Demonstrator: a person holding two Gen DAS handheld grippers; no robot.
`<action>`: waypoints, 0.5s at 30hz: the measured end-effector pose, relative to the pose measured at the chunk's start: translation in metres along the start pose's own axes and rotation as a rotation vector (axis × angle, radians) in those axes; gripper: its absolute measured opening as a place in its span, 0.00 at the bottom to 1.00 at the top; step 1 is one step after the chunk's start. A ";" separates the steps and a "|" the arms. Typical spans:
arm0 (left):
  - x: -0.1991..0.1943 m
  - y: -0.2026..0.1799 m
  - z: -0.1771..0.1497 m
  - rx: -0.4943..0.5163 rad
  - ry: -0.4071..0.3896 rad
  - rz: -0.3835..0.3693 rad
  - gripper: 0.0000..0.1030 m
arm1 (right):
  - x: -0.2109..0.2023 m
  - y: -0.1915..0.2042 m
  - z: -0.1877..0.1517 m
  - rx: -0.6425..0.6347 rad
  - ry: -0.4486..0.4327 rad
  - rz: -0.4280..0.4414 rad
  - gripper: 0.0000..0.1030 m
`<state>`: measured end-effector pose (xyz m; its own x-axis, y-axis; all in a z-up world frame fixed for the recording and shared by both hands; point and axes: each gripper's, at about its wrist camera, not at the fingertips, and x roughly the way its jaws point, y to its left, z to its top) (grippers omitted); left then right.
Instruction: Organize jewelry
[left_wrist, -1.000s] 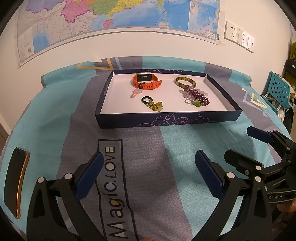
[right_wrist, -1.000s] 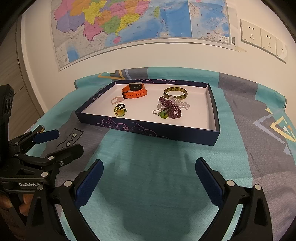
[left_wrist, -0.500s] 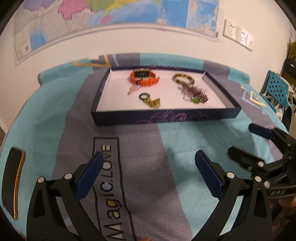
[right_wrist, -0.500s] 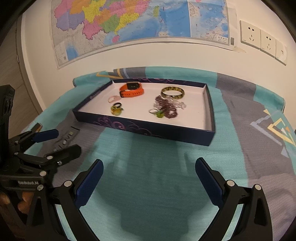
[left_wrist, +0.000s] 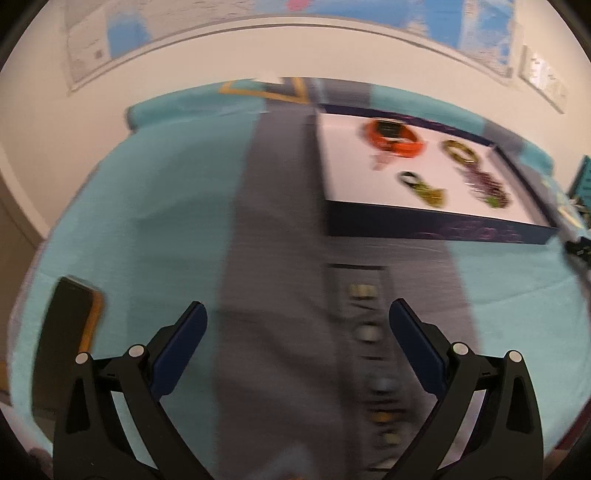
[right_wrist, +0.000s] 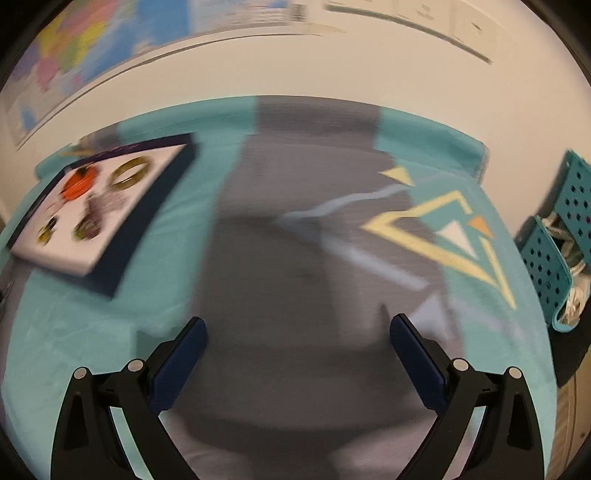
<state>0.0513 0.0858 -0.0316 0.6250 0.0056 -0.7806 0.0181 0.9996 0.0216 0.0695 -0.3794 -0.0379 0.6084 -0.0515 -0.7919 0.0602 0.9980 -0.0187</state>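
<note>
Both pairs of jaws stand wide apart and hold nothing: our left gripper (left_wrist: 297, 325) and our right gripper (right_wrist: 298, 339) each frame only bare cloth between their blue pads. What has just changed is the aim. A second ago both cameras faced the dark blue tray (left_wrist: 436, 227) squarely; now each has swung outward, and both views are smeared by the motion. From the left gripper the tray sits off to the upper right, and a dark phone (left_wrist: 68, 339) lies far to the tray's left on the table (left_wrist: 155, 206). From the right gripper the tray (right_wrist: 146, 218) has slid to the upper left, and a perforated teal basket (right_wrist: 554, 254) shows well to the tray's right, beyond the table's edge.

The jewelry is all inside the tray: orange watch (left_wrist: 393, 138), yellow-green bangle (left_wrist: 460, 151), purple beads (left_wrist: 485, 182), and a green charm (left_wrist: 424, 186). We judge nothing is picked yet; the grippers seem to be turning away from the tray.
</note>
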 end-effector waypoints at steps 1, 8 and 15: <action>0.002 0.005 0.001 -0.002 0.007 0.008 0.94 | 0.003 -0.006 0.003 0.008 0.003 -0.006 0.93; 0.017 0.030 0.009 -0.011 0.025 0.034 0.96 | 0.013 -0.024 0.013 0.010 0.010 0.008 0.95; 0.028 0.036 0.017 -0.007 0.029 0.019 0.96 | 0.011 -0.021 0.012 0.010 0.010 0.007 0.95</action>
<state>0.0831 0.1219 -0.0420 0.6027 0.0255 -0.7976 0.0012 0.9995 0.0328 0.0842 -0.4014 -0.0388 0.6010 -0.0442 -0.7980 0.0636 0.9979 -0.0074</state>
